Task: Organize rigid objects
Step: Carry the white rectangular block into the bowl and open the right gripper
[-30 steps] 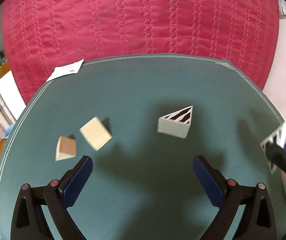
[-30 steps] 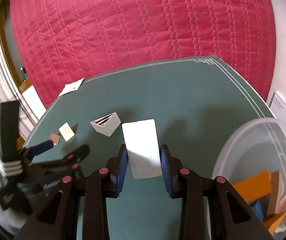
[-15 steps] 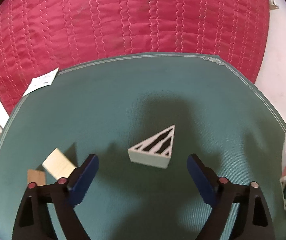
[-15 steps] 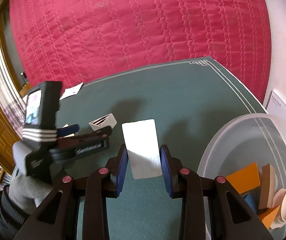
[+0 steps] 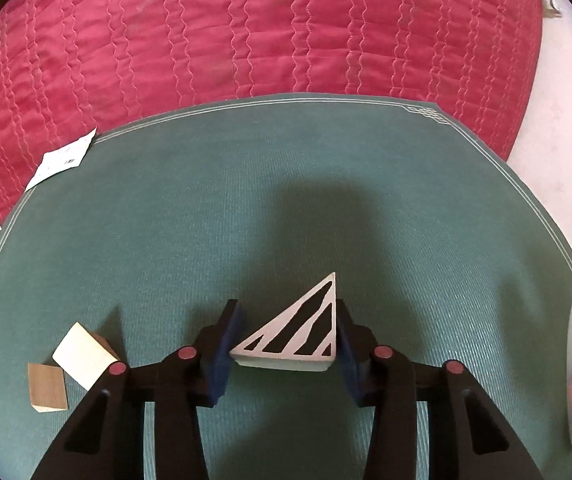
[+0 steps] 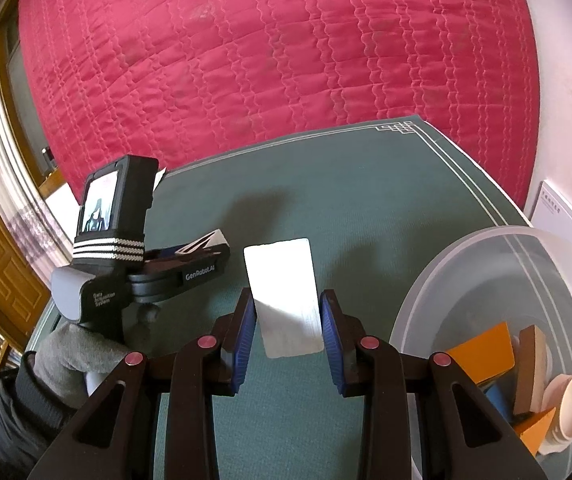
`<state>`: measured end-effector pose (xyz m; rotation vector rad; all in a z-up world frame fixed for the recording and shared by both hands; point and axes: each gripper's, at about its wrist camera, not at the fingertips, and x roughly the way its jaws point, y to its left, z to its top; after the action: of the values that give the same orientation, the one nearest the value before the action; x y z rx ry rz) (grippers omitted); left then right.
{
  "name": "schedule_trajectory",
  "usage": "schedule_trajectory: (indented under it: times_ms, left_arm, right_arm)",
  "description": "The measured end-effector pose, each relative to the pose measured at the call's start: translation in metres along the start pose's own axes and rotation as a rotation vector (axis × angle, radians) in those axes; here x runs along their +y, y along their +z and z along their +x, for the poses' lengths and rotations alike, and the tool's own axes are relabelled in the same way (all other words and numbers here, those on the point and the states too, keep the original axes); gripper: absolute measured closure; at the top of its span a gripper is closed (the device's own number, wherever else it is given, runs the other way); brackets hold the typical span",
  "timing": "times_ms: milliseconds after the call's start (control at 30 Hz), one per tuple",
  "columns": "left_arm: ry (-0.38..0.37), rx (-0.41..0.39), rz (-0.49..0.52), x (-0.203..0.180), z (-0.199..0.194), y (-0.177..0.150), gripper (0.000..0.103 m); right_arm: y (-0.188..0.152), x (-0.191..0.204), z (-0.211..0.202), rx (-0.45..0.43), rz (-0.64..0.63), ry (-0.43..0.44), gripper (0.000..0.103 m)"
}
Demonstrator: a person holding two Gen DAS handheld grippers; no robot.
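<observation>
A white triangular block [image 5: 297, 340] with black stripes lies on the green table mat [image 5: 286, 200]. My left gripper [image 5: 286, 320] straddles it and its jaws are closing, the blue pads [image 5: 226, 344] touching the block's left corner and right edge. In the right wrist view the same block [image 6: 202, 242] shows between that gripper's fingers. My right gripper [image 6: 286, 304] is shut on a flat white rectangular block [image 6: 286, 292], held above the mat. Left of the left gripper sit a pale wooden block [image 5: 84, 354] and a brown wooden block [image 5: 48, 388].
A clear plastic tub [image 6: 465, 264] stands at the right with orange pieces, a wooden piece and a white cup inside. A paper slip [image 5: 64, 158] lies at the mat's far left edge. A red quilt [image 5: 246, 40] rises behind the table. A person's gloved hand [image 6: 78, 352] holds the left gripper.
The left gripper moved right, from near the wooden blocks to the striped triangle, and its wide jaws closed onto it. The right gripper stayed put with the white block.
</observation>
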<state>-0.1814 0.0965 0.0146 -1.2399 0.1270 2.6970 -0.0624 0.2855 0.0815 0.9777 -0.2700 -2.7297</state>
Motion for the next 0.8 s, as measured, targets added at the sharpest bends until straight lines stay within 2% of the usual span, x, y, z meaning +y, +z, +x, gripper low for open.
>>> schedule_trajectory:
  times_ms: [333, 800]
  left_arm:
    - [-0.003, -0.044, -0.018, 0.002, -0.013, -0.009, 0.057]
    - [-0.021, -0.098, -0.009, -0.007, -0.039, -0.021, 0.057]
  right_arm:
    - [0.001, -0.020, -0.019, -0.029, 0.043, -0.030, 0.070]
    - [0.007, -0.101, -0.061, -0.079, 0.202, -0.168, 0.070]
